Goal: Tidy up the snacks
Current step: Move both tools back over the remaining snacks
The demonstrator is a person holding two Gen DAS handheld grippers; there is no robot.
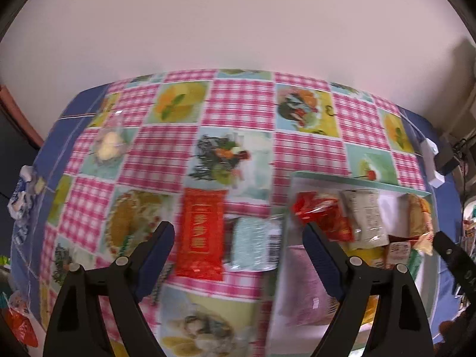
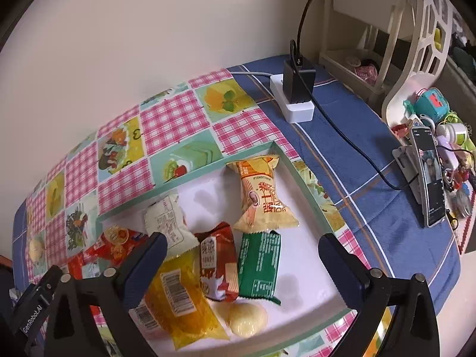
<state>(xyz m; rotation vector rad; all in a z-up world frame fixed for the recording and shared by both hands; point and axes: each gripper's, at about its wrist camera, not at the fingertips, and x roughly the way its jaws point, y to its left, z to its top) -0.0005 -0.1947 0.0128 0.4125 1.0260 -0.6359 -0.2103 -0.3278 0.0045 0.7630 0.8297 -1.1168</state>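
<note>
My left gripper [image 1: 238, 232] is open and hangs over the checked tablecloth. Below its jaws lie a red snack packet [image 1: 202, 235] and a pale green packet [image 1: 255, 244], neither of them touched. To their right stands the white tray with a green rim [image 1: 357, 180]. My right gripper [image 2: 242, 242] is open and empty above that tray [image 2: 190, 175]. In the tray lie an orange-yellow packet [image 2: 261, 193], a green packet [image 2: 258, 267], a red-brown packet [image 2: 217, 261], a yellow packet [image 2: 181, 297], a white packet [image 2: 169, 223], a red packet [image 2: 113, 250] and a round pale sweet [image 2: 247, 318].
A clear-wrapped pale snack [image 1: 108, 145] lies far left on the cloth, and a blue-white wrapper [image 1: 23, 190] sits at the table's left edge. A power strip with a black charger [image 2: 297, 95], its cable, a phone on a stand [image 2: 428, 175] and toys are right of the tray.
</note>
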